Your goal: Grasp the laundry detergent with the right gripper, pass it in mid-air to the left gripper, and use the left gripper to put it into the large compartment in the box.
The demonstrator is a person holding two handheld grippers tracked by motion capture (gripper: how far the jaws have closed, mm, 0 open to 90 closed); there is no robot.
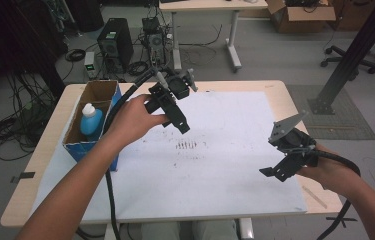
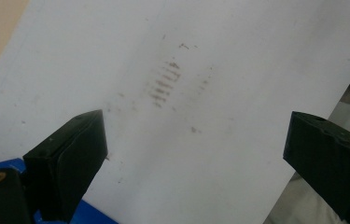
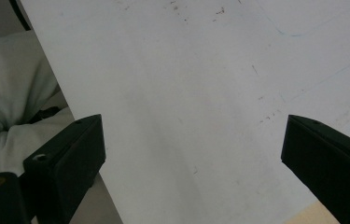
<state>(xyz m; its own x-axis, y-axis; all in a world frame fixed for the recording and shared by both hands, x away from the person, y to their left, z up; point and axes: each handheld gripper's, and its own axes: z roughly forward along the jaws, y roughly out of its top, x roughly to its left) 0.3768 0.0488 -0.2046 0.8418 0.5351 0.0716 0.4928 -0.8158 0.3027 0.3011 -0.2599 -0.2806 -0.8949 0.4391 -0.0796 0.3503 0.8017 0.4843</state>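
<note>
Black left gripper (image 1: pixel 177 120) spread, empty | right gripper (image 1: pixel 275 172) spread, empty | bottle (image 1: pixel 91 120) label unreadable

The scene is lit evenly and rather dimly from overhead, soft shadows are cast on the white sheet (image 1: pixel 215 150), and the near black jaws are rendered slightly blurred in both gripper views.

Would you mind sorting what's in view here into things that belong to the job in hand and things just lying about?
Job in hand:
- left claw, open, beside the box
- right claw, open, over the sheet
- cardboard box
- blue bottle inside it
- white sheet

Lying about:
- computer tower on the floor
- cables
- far desk
</note>
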